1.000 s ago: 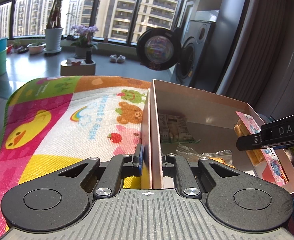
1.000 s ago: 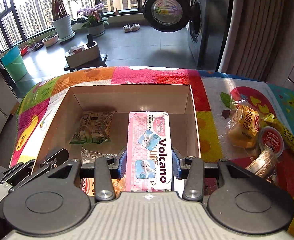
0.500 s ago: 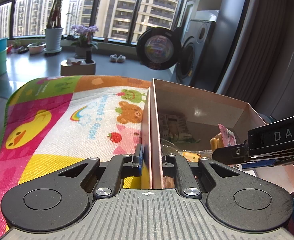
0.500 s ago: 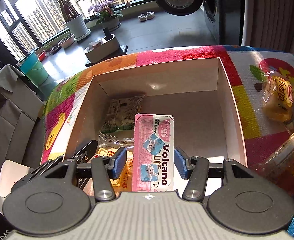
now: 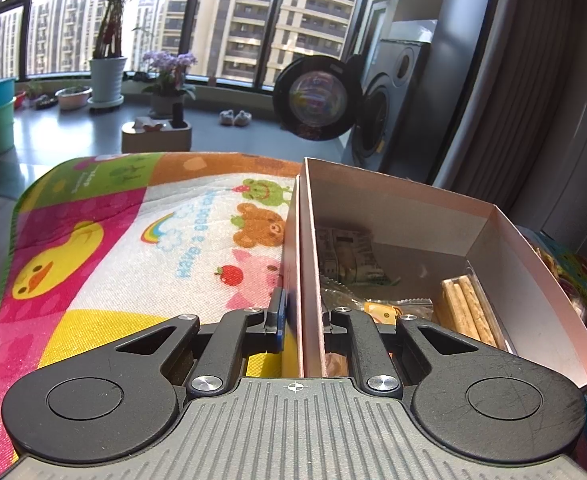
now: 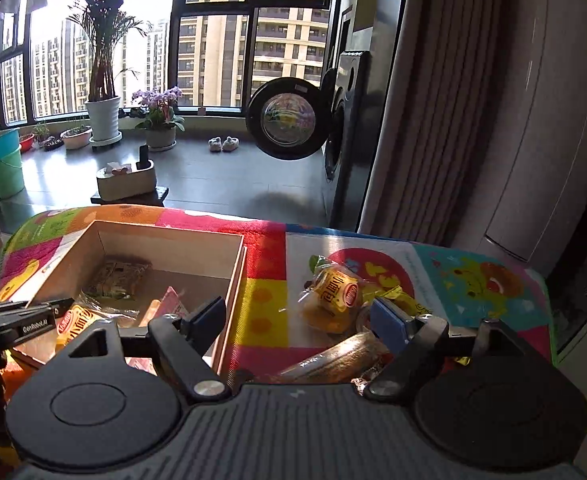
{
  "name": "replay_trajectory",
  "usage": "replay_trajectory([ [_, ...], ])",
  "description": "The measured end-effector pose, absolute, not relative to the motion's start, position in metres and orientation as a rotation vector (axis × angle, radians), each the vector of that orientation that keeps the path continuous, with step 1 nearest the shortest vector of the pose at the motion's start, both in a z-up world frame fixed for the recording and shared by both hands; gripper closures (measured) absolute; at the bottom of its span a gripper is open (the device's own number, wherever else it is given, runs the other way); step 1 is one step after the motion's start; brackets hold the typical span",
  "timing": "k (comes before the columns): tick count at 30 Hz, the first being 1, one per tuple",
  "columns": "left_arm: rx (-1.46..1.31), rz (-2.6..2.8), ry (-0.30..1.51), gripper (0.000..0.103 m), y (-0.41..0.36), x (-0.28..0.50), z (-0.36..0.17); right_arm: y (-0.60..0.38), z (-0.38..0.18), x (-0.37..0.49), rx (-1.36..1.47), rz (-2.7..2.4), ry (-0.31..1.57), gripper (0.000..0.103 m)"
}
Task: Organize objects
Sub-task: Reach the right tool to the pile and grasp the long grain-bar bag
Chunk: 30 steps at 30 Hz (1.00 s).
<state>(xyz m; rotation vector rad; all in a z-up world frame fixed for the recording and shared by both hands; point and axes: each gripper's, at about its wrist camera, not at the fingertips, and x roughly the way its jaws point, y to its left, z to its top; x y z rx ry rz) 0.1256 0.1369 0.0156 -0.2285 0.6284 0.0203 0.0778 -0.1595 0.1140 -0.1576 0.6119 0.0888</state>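
Observation:
A cardboard box (image 5: 413,208) stands on the colourful mat. My left gripper (image 5: 303,320) is shut on the box's left wall, one finger outside and one inside. Inside lie a green-white packet (image 5: 349,256), a clear packet with orange print (image 5: 377,306) and a biscuit-stick packet (image 5: 465,308). In the right wrist view the pink packet (image 6: 169,300) rests in the box (image 6: 173,248). My right gripper (image 6: 299,318) is open and holds nothing, just right of the box wall. Before it lie a yellow bun packet (image 6: 333,296) and a brown wrapped roll (image 6: 333,360).
The cartoon mat (image 5: 133,240) covers the table, whose far edge drops to the floor. More small snacks (image 6: 401,300) sit beside the bun. The left gripper's body (image 6: 21,320) shows at the box's near left corner. A washing machine (image 6: 293,120) and a curtain stand beyond.
My right gripper has let go of the pink packet inside the box, opened wide, and swung out to the right over the snack pile. The left gripper has kept its hold.

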Motion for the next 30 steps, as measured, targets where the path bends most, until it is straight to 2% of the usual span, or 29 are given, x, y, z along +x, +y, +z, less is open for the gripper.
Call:
replay_trajectory([
  [3,-0.227,0.021,0.628,0.089,0.136,0.125,0.016,-0.178,0.095,0.076,-0.135,0.087,0.702,0.021],
  [7,-0.224,0.023,0.626,0.089,0.136,0.124,0.016,-0.206,0.074,0.09,0.103,0.066,0.807,0.021],
  [11,-0.224,0.023,0.626,0.089,0.136,0.124,0.016,-0.218,0.05,0.12,0.326,0.06,0.901,0.027],
  [16,-0.224,0.022,0.627,0.089,0.136,0.124,0.016,-0.204,0.045,0.149,0.271,-0.038,0.852,0.027],
  [18,-0.225,0.022,0.627,0.089,0.136,0.124,0.017,-0.194,0.044,0.155,0.192,-0.043,0.844,0.034],
  [20,-0.225,0.022,0.627,0.089,0.136,0.125,0.017,-0.182,0.043,0.153,0.114,-0.024,0.843,0.048],
  [25,-0.226,0.022,0.627,0.089,0.136,0.124,0.017,-0.17,0.046,0.14,0.061,0.077,0.875,0.071],
  [30,-0.226,0.021,0.628,0.089,0.136,0.125,0.016,-0.176,0.043,0.118,0.012,0.086,0.925,0.081],
])
